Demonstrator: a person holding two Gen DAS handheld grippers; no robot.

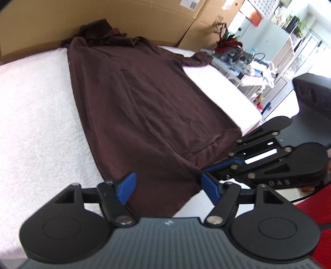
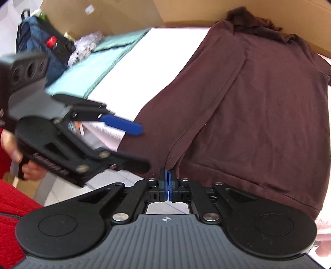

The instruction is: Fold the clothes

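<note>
A dark brown shirt [image 1: 140, 99] lies flat on the white fleecy table cover [image 1: 37, 115], its collar end bunched against the cardboard at the far side. My left gripper [image 1: 168, 189] is open, its blue pads [image 1: 126, 190] apart over the near hem with no fabric pressed between them. From the right wrist view, the left gripper [image 2: 142, 147] hovers beside the shirt's [image 2: 258, 107] left edge. My right gripper [image 2: 168, 182] is shut on a pinched fold of the shirt's hem, and the cloth rises to a point at its pads. The right gripper [image 1: 203, 170] meets the hem's right corner in the left wrist view.
Cardboard boxes [image 1: 103, 18] wall the table's far side. A teal cloth [image 2: 86, 64] and a blue bag [image 2: 41, 41] lie past the table's left end. A cluttered desk [image 1: 248, 66] stands to the right. A person's hand [image 2: 12, 149] and red sleeve [image 2: 14, 198] are near.
</note>
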